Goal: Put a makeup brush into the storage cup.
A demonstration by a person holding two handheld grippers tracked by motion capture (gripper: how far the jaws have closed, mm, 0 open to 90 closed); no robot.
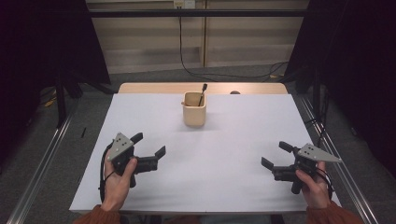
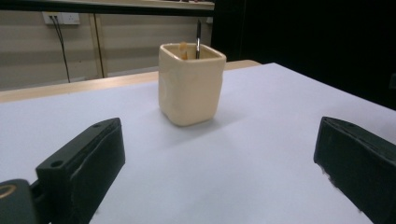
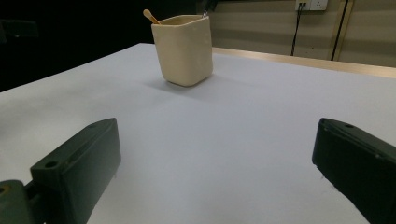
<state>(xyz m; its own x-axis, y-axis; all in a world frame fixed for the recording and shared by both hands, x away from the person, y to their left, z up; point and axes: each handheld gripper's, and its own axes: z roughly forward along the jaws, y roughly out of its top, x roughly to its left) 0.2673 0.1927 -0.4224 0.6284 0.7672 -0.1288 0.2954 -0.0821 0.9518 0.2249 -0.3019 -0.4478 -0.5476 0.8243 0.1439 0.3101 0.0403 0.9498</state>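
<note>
Both the left gripper [image 1: 149,145] and the right gripper [image 1: 275,154] are holding their jaws wide apart, gripping nothing. The cup [image 1: 194,108] is standing well ahead of both — probably holding a pen [image 1: 202,94] and a wooden stick [image 3: 150,16] upright.

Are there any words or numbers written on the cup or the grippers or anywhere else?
No readable text anywhere.
Cream cup: plain sides, no label or brand.
Left hand-held gripper and right hand-held gripper: black jaws and grey plates, no markings that can be made out.
White table: blank.
Wall socket: no lettering can be read on it.
</note>
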